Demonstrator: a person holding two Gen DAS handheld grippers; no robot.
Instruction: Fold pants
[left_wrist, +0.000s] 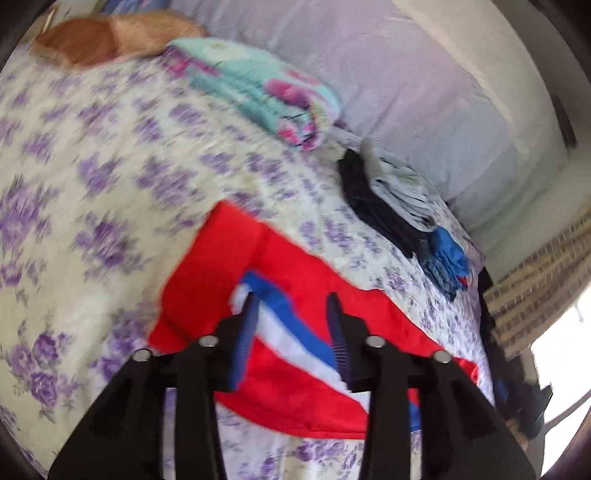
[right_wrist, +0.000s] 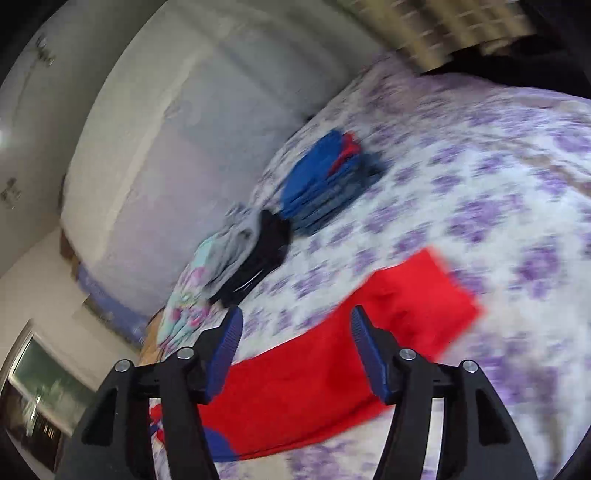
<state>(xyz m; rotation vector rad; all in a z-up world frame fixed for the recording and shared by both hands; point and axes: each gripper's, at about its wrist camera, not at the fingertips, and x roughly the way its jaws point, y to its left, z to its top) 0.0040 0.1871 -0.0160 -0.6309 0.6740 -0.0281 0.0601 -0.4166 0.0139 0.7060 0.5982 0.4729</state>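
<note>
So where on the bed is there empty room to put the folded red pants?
Free: the flowered bedspread between the red pants and the turquoise blanket. Crowded: the bed's edge, where the dark clothes and blue stack lie.

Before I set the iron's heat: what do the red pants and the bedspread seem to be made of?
Red pants: smooth, thin cloth, probably a synthetic sportswear knit; flat saturated colour, blue and white side stripes, lies limp. Bedspread: matte woven cloth, perhaps cotton, printed with purple flowers; no sheen. Motion blur hides the weave on both, so check the labels.
</note>
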